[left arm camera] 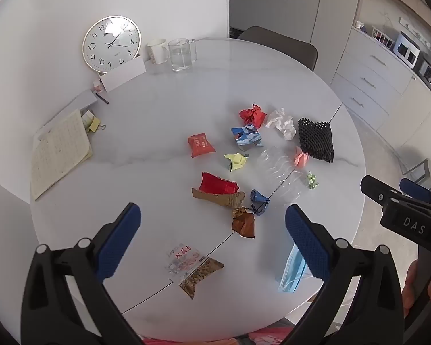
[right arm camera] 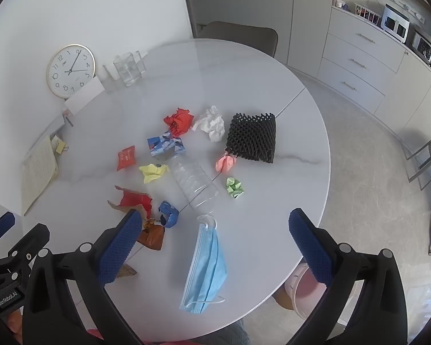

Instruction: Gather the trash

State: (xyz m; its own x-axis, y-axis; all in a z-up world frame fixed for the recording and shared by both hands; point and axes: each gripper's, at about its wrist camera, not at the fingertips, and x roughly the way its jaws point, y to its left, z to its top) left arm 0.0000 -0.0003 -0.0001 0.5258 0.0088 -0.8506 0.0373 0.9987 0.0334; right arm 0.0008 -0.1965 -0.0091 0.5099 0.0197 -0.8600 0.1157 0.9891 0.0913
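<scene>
Trash lies scattered on a round white table: a clear crushed bottle, a blue face mask, black foam netting, a white paper ball, red, yellow, pink and green paper wads, a torn red carton, and a snack wrapper. My left gripper hovers open above the wrapper. My right gripper hovers open above the mask. Nothing is between either pair of fingers.
A wall clock, a mug and a glass pitcher stand at the table's far side. A notebook lies at the left. A pink bin sits on the floor below the table's right edge. A chair stands behind.
</scene>
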